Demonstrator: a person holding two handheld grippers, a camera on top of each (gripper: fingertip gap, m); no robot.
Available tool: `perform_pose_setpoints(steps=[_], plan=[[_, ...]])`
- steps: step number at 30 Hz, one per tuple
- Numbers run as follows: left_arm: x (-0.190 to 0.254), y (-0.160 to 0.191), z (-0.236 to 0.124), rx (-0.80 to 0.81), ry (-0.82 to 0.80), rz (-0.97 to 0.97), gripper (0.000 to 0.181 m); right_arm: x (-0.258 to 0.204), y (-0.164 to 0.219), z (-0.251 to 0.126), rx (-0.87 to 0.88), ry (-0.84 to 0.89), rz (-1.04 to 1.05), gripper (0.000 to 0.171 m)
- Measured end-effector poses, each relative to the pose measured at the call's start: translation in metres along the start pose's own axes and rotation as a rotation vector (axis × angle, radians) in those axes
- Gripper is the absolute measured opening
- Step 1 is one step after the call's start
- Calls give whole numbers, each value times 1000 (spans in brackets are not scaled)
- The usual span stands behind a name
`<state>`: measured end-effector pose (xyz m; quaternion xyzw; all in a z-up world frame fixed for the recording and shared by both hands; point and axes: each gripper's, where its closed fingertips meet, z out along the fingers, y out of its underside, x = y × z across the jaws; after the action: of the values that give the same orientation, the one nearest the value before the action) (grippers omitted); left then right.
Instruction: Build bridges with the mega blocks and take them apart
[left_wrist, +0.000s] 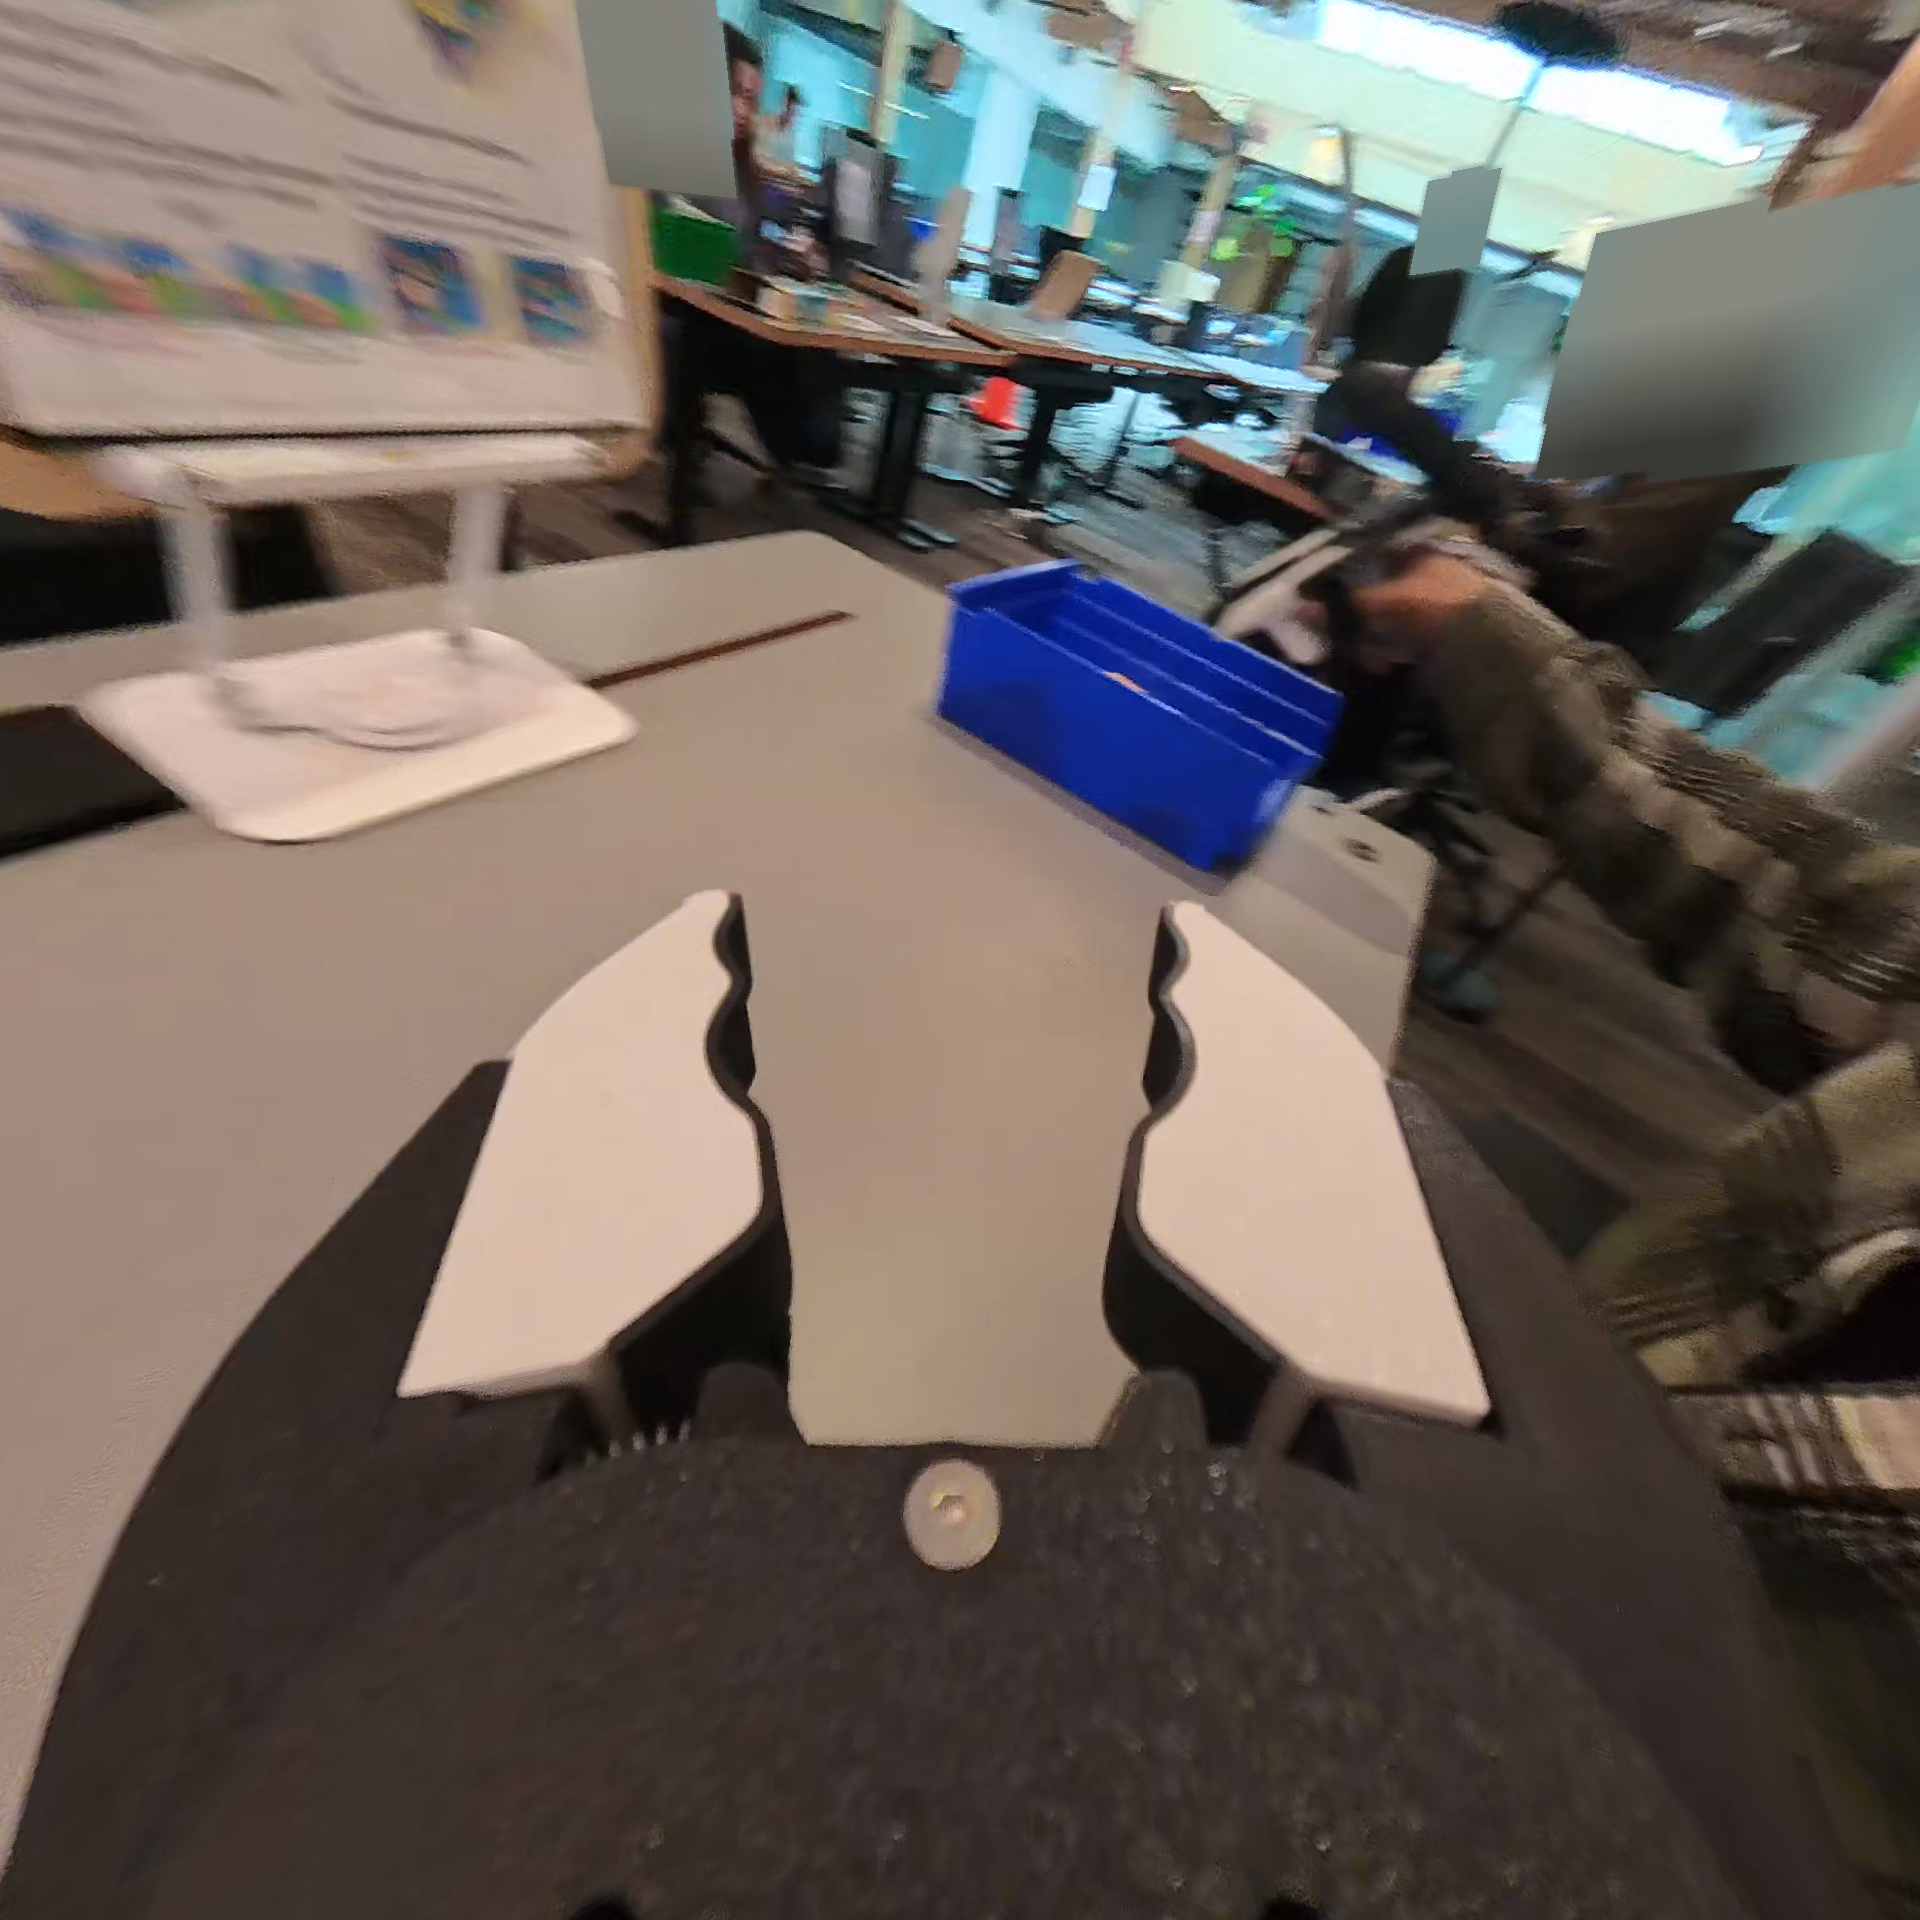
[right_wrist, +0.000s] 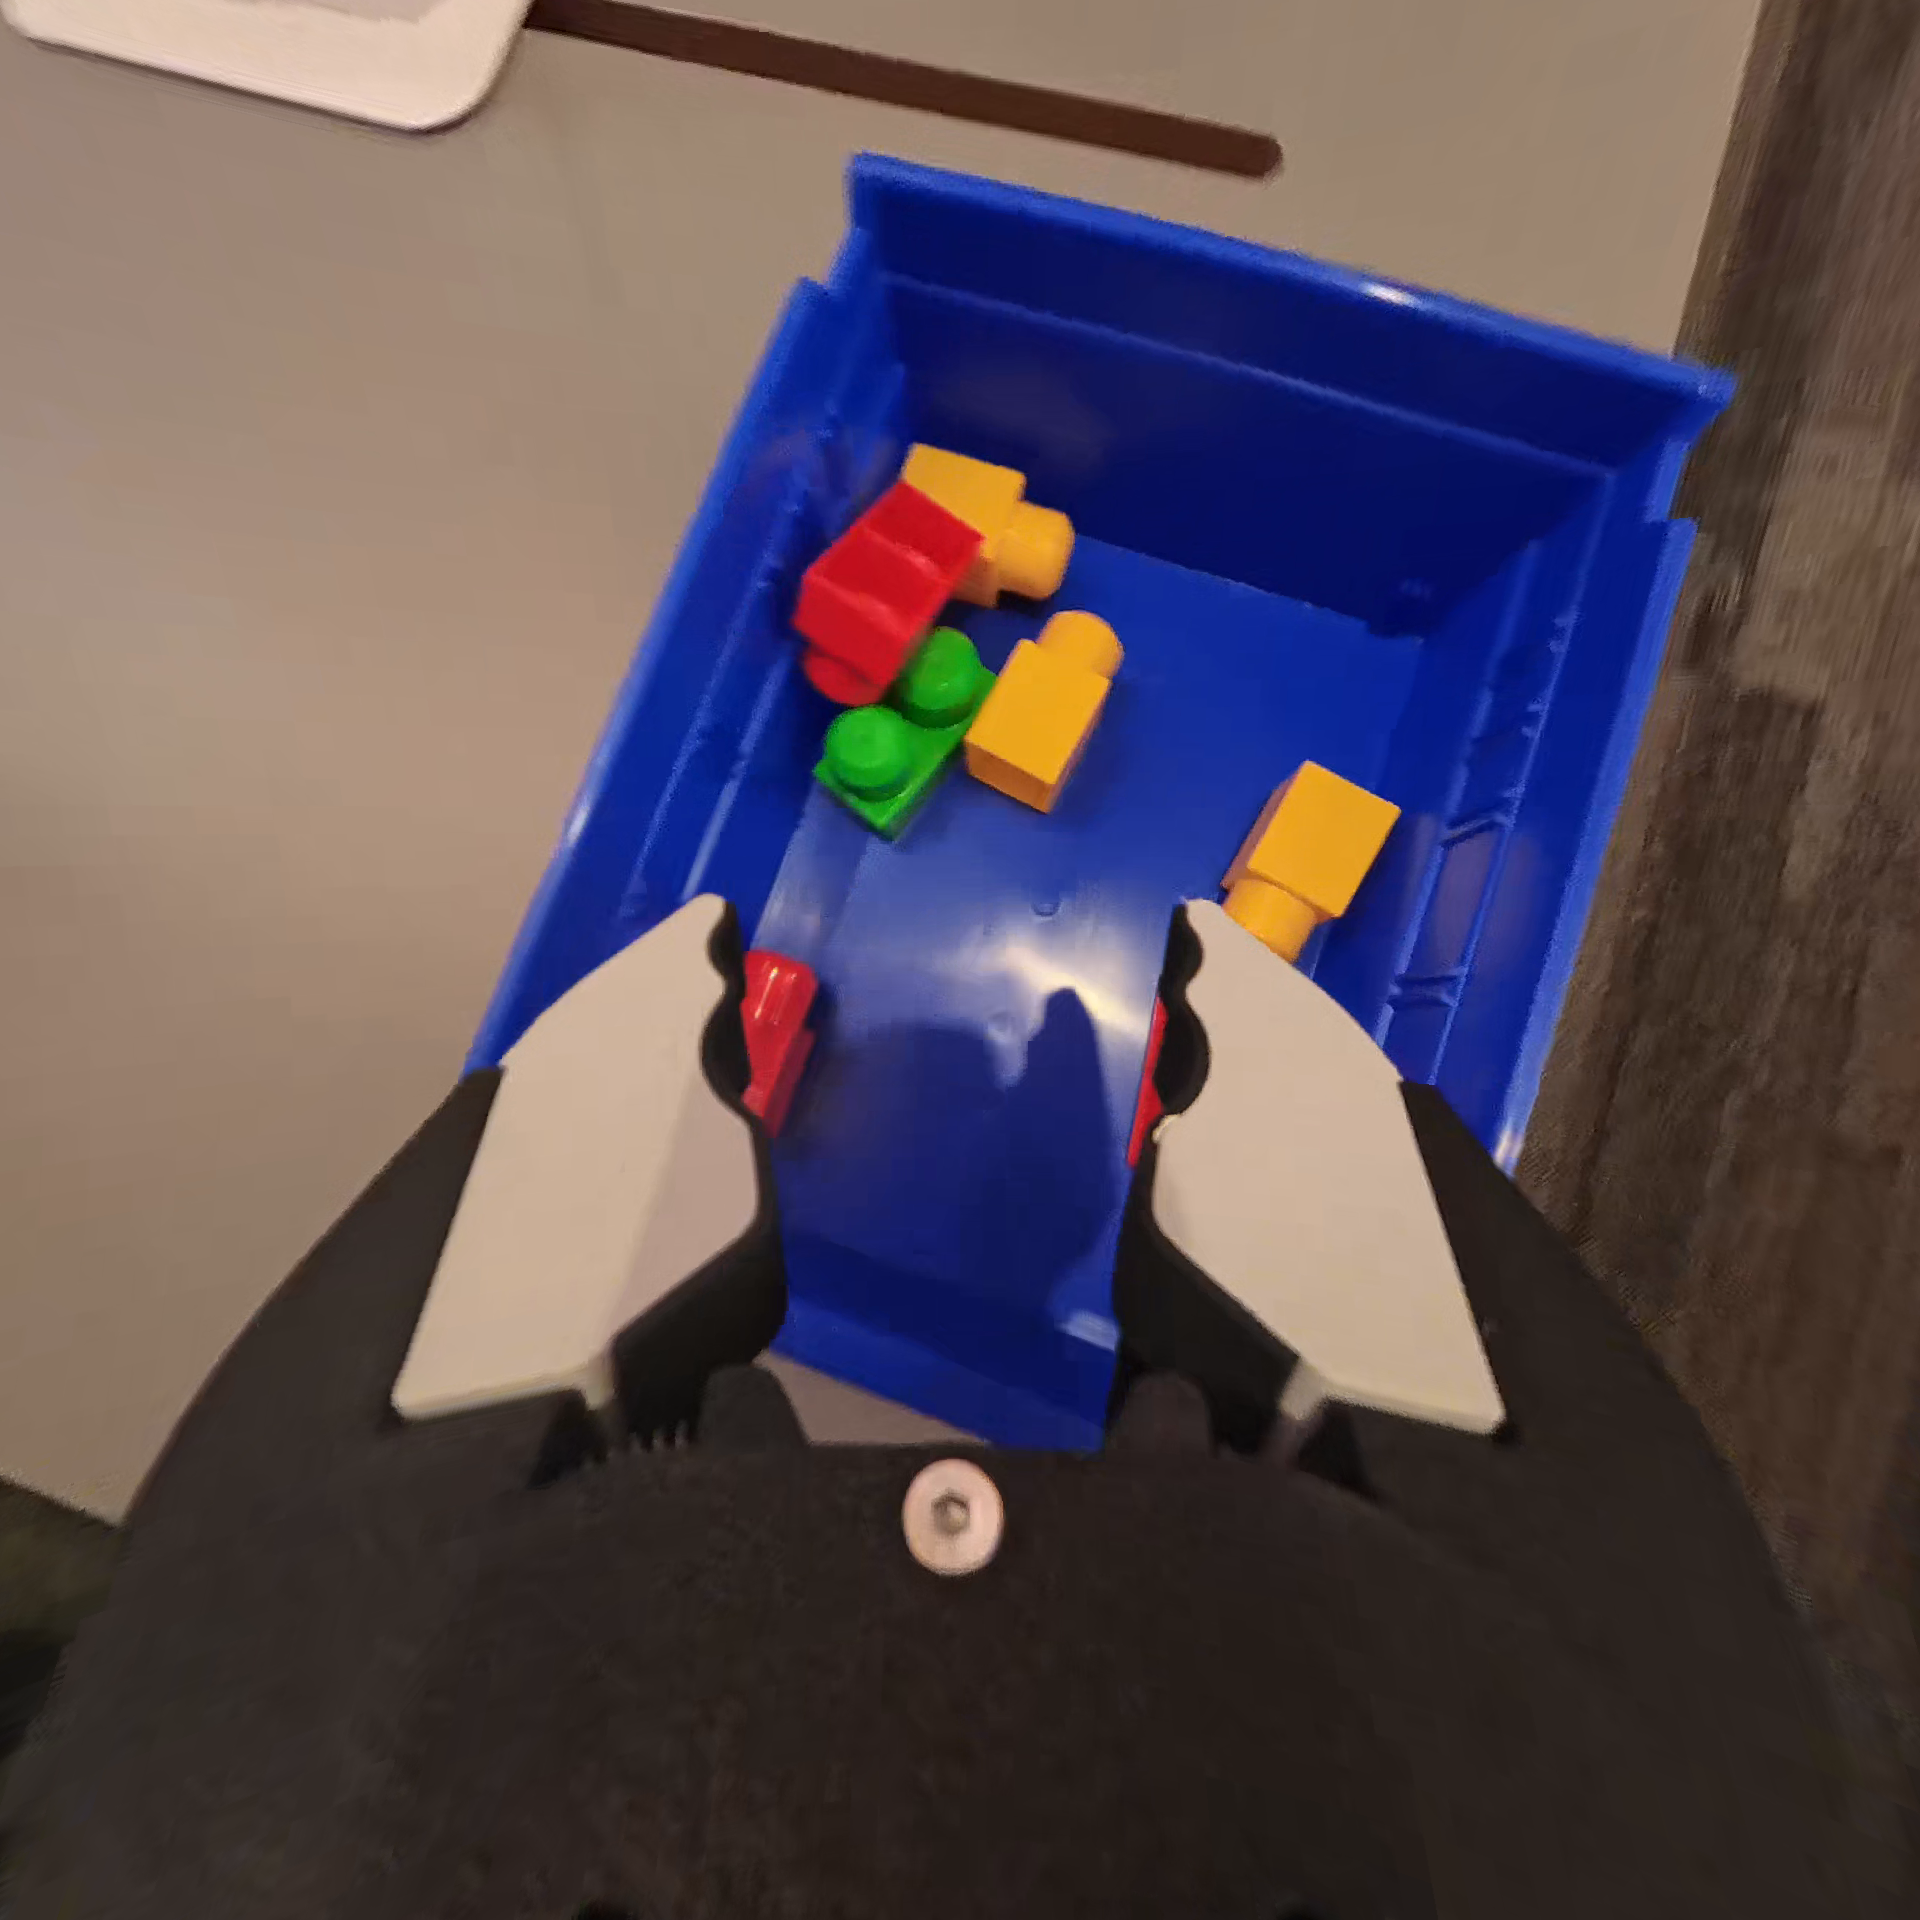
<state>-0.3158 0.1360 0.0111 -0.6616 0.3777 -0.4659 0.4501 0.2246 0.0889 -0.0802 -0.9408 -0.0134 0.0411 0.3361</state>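
A blue bin (right_wrist: 1226, 436) stands on the grey table (right_wrist: 312, 520). In it lie three yellow blocks (right_wrist: 1034, 717), a red block (right_wrist: 883, 592) and a green two-stud block (right_wrist: 894, 738). A second red block (right_wrist: 777, 1029) is partly hidden behind my right gripper's left finger. A red sliver (right_wrist: 1146, 1091) shows by its right finger. My right gripper (right_wrist: 954, 925) is open and empty, above the bin's near end. My left gripper (left_wrist: 951, 909) is open and empty over bare table (left_wrist: 312, 987), with the bin (left_wrist: 1122, 727) ahead to its right.
A white document stand (left_wrist: 353, 717) holding a printed sheet (left_wrist: 301, 208) is at the back left. A dark slot (left_wrist: 717, 649) runs across the tabletop. A person's sleeve (left_wrist: 1621, 790) reaches in from the right beyond the bin. The table's right edge (right_wrist: 1683, 312) drops to carpet.
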Motion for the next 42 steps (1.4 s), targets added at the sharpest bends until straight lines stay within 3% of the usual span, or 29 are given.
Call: perform_pose_setpoints(steps=[5,13,26,32,37,42], plan=[[49,44,48,-6,208,-126,74,28,-5,55,-106,18,214,67],[49,71,43,-22,242,-233,73,48,4,114,-244,69,317,67],[40,75,33,-3,269,-275,73,36,7,127,-300,60,330,56],[41,80,32,-20,277,-287,73,64,11,115,-356,215,279,59],[40,78,28,-10,264,-283,73,45,-3,116,-287,91,352,60],[43,76,30,-11,276,-281,73,41,-5,128,-328,89,374,67]])
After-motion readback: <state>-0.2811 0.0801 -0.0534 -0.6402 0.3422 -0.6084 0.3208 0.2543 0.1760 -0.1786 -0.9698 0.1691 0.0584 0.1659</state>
